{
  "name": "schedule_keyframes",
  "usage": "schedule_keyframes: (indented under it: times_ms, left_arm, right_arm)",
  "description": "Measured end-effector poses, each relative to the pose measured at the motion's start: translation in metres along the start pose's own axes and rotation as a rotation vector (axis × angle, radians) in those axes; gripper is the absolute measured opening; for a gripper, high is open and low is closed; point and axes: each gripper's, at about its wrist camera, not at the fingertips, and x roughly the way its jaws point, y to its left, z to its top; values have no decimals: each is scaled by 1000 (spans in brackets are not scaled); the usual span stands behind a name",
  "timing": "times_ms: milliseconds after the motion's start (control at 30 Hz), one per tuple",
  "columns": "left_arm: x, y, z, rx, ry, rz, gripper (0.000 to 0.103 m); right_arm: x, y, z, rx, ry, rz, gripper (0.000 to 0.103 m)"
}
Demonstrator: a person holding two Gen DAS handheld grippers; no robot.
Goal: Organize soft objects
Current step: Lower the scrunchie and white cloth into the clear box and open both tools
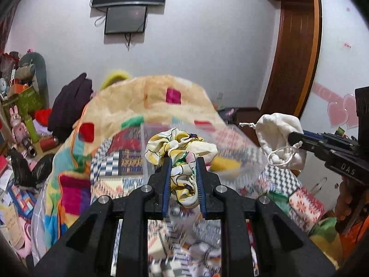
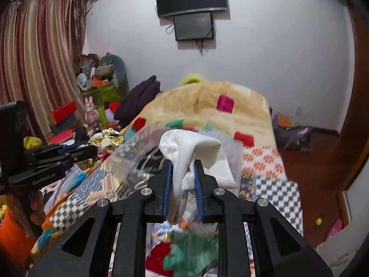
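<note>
My left gripper point(image 1: 183, 161) is shut on a yellow and white floral cloth point(image 1: 177, 147) and holds it in the air above a clear plastic box point(image 1: 244, 159) on the bed. My right gripper point(image 2: 182, 164) is shut on a white drawstring pouch point(image 2: 196, 152), also held up over the clear box point(image 2: 129, 154). The pouch shows at the right of the left wrist view point(image 1: 276, 138), in the right gripper point(image 1: 293, 138). The floral cloth shows at the left of the right wrist view point(image 2: 106, 138), in the left gripper point(image 2: 92, 150). A yellow object point(image 1: 226, 164) lies inside the box.
A peach blanket with coloured squares point(image 1: 150, 101) is piled at the far end of the bed, over a patchwork quilt point(image 2: 272, 180). Green and red soft items point(image 2: 184, 249) lie below my right gripper. Clutter and boxes point(image 2: 99, 85) stand at the left wall.
</note>
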Motion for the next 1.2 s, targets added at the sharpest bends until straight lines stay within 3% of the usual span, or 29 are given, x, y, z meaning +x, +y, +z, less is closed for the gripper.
schedule_keyframes:
  times_ms: [367,767,1033,1200]
  left_arm:
    - [44,-17,32,50,16,-23,20]
    - [129,-26,17,77,195,-66,20]
    - [160,-30,1,89,283,-74,20]
    - [158,-31,0,76,293,-77,39]
  right_arm:
    - [25,-6,18,-37,-28,-66,17]
    - [80,-29,-5,-4,117,-66,17]
    - [102,-32,-16,-20,206,-60,20]
    - [102,-30,-15,-23,223,-50,30]
